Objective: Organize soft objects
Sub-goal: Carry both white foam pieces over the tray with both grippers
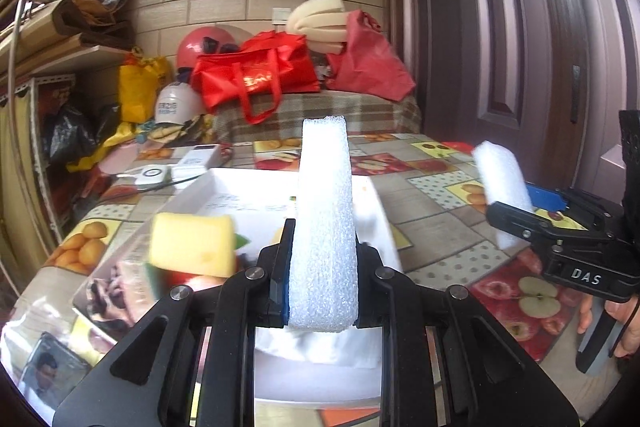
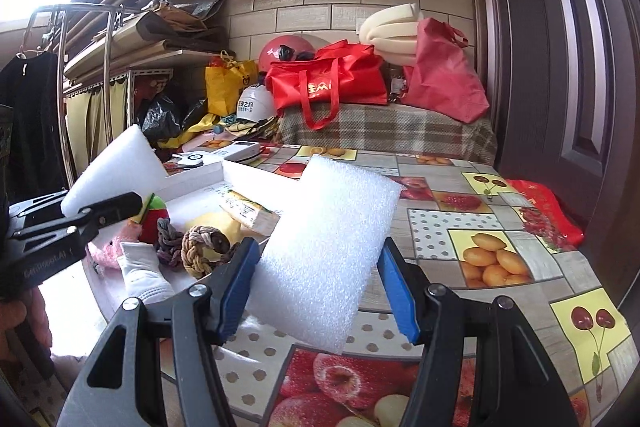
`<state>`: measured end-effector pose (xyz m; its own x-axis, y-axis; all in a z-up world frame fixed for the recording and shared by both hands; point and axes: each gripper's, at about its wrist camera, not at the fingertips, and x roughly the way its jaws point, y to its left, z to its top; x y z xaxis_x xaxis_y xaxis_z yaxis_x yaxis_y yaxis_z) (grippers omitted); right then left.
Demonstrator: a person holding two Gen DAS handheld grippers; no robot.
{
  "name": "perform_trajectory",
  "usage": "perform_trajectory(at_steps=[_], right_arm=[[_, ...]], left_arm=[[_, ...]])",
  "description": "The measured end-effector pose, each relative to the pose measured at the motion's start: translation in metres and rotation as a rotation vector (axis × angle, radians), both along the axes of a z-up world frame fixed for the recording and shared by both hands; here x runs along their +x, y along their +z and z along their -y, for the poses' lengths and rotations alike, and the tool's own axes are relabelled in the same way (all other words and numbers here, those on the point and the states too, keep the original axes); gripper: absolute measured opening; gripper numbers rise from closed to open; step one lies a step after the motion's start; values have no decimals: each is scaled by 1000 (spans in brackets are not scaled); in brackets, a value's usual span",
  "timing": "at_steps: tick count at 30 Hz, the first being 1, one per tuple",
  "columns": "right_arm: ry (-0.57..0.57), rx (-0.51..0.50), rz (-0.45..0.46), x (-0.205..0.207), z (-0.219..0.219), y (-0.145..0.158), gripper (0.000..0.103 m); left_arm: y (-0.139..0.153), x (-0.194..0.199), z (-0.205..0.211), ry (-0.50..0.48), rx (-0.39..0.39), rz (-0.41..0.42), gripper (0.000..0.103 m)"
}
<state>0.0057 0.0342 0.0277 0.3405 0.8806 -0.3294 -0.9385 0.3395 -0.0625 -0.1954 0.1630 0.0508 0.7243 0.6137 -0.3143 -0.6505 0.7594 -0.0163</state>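
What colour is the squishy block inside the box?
Yellow sponge, clearest in the left wrist view.

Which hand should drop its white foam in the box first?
Probably left. The left gripper holds its foam right over the white box, where the yellow sponge lies. The right gripper holds its foam over the tablecloth, beside the box.

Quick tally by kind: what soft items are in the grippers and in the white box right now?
White foam pieces: 2, one in the left gripper, one in the right gripper
Yellow sponge: 1
Rope knot toys: 2
White sock: 1
Colourful ball: 1
Total: 7
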Motion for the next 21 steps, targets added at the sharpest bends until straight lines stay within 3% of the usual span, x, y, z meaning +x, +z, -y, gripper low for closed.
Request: perform_trajectory(at_steps=[6,14,21], right_arm=[[49,-15,8,-10,-16,-1,61],[158,-55,26,-33,-48,-4,61],[237,-111,40,-48,-74,-10,61]], left_arm=[[-1,-26,-18,77,-13,9,19],[-4,-34,-31,106,-59,11,19],[-16,-22,-56,67,-200,-50,20]])
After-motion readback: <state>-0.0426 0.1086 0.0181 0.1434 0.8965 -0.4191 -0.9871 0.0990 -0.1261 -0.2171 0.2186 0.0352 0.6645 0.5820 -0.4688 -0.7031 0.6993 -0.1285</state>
